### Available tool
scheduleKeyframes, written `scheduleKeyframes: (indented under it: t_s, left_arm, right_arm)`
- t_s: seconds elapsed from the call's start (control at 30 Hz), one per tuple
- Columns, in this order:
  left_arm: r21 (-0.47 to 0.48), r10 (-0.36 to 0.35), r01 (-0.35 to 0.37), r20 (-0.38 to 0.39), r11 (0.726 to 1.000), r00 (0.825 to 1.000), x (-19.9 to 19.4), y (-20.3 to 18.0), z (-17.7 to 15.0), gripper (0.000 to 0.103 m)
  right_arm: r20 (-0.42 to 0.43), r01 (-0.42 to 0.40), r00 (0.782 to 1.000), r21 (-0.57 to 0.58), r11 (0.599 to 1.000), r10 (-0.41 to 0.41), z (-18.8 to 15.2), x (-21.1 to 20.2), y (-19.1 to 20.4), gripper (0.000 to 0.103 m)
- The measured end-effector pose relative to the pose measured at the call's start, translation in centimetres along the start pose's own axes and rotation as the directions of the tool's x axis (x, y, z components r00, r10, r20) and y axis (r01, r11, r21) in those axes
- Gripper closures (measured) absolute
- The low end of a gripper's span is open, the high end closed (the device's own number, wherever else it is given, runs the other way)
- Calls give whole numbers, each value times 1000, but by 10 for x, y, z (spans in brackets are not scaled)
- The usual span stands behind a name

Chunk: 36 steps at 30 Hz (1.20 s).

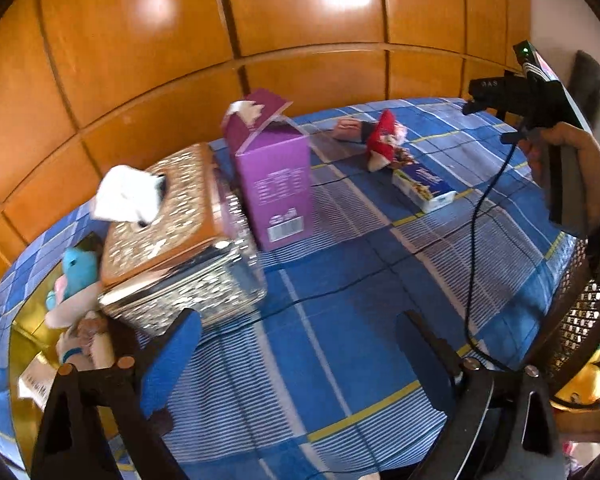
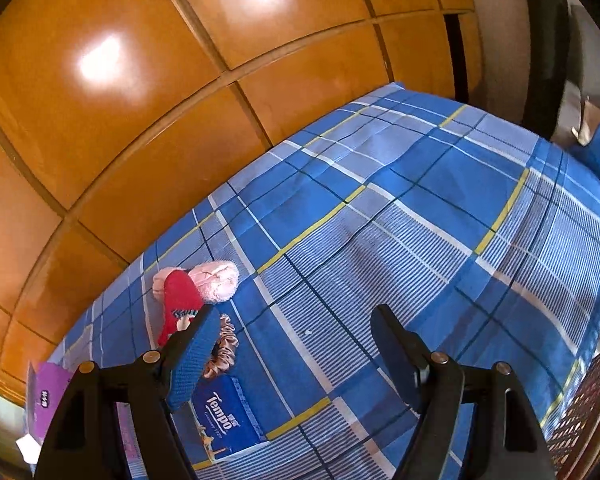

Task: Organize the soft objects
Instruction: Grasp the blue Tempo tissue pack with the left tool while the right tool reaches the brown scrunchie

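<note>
My left gripper point(image 1: 300, 340) hangs open over the blue plaid bedsheet point(image 1: 340, 280), with nothing between its fingers. A red and pink plush toy point(image 1: 384, 140) lies far ahead of it on the bed. At the left edge, several small plush toys point(image 1: 76, 280), one of them turquoise, sit in a golden box. My right gripper point(image 2: 296, 344) is also open and holds nothing. The same red and pink plush toy point(image 2: 196, 288) lies just beyond its left finger. A pink satin scrunchie point(image 2: 224, 348) sits beside that finger, partly hidden by it.
An ornate tissue box point(image 1: 160, 220) and a purple carton point(image 1: 276, 176) stand at the left of the bed. A blue Tempo tissue pack point(image 2: 224, 420) lies near the scrunchie. A black cable point(image 1: 472, 240) crosses the sheet. A woven basket point(image 1: 576, 320) is at the right. Wooden panels point(image 2: 140, 120) rise behind.
</note>
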<state>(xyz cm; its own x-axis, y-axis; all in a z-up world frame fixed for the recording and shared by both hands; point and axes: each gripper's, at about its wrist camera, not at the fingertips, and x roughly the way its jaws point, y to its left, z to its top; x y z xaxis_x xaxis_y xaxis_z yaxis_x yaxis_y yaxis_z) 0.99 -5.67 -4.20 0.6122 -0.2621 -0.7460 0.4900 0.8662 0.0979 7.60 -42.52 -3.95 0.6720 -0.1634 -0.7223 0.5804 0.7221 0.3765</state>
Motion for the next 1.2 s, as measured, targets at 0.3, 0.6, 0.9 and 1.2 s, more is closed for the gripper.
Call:
scheduleKeyframes:
  t_s: [0.3,0.6,0.9,1.2]
  left_arm:
    - [22,-163,165,-68,986,984,35,-32,38,28]
    - [-41,-243,239,-155,970,958,92,-63,87,29]
    - [-62,-280,273,-212,960,936,147,-102,126,25]
    - [-70,-233,223,-250,972,940,196,-126,145,19]
  right_arm:
    - [-52,-68,996,105,992,73,1,7,-16,24]
    - [-83,-109,989,126,986,120,0,11,-16,24]
    - [-89,-145,983,158,977,160,0,13,-18,24]
    - [-101,-158,979,181,971,178,-1,17,-20,24]
